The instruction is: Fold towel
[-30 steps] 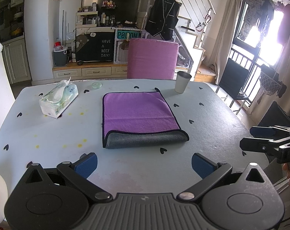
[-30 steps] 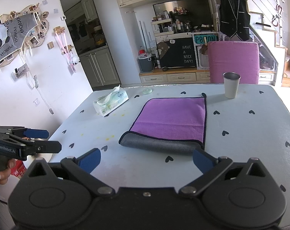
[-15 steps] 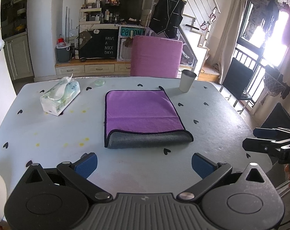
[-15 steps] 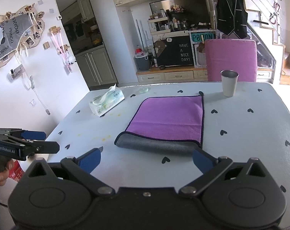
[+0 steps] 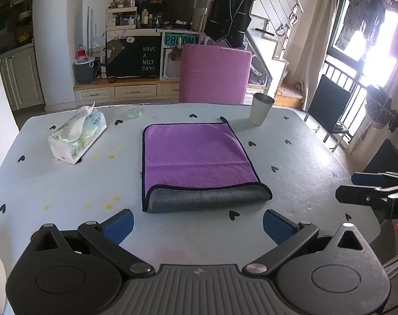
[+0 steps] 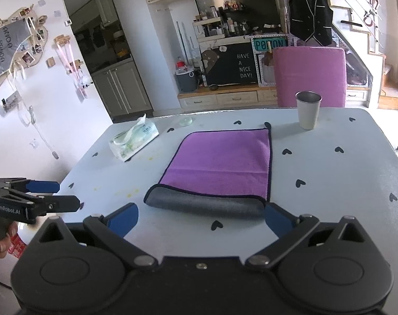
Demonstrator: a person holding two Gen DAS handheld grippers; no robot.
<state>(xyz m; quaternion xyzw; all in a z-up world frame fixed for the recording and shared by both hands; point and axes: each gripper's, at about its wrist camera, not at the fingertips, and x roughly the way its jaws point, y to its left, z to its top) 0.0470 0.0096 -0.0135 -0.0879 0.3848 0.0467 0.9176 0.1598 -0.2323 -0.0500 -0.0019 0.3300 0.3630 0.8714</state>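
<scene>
A purple towel (image 5: 196, 155) with a grey underside lies folded in half on the white table (image 5: 54, 183); the grey fold (image 5: 206, 200) faces me. It also shows in the right wrist view (image 6: 220, 160). My left gripper (image 5: 197, 227) is open and empty, hovering just short of the grey fold. My right gripper (image 6: 200, 219) is open and empty, near the fold too, its right pad (image 6: 277, 221) close to the towel's near right corner. Each gripper shows in the other's view: the right one (image 5: 367, 187) at the right table edge, the left one (image 6: 41, 193) at the left edge.
A tissue pack (image 5: 76, 134) lies at the far left of the table. A metal cup (image 5: 260, 107) stands beyond the towel's far right corner. A small clear lid (image 5: 135, 113) sits at the back. A pink chair (image 5: 214, 73) stands behind the table.
Both grippers have drifted slightly forward toward the towel's near fold and stayed open. The towel has not moved.
</scene>
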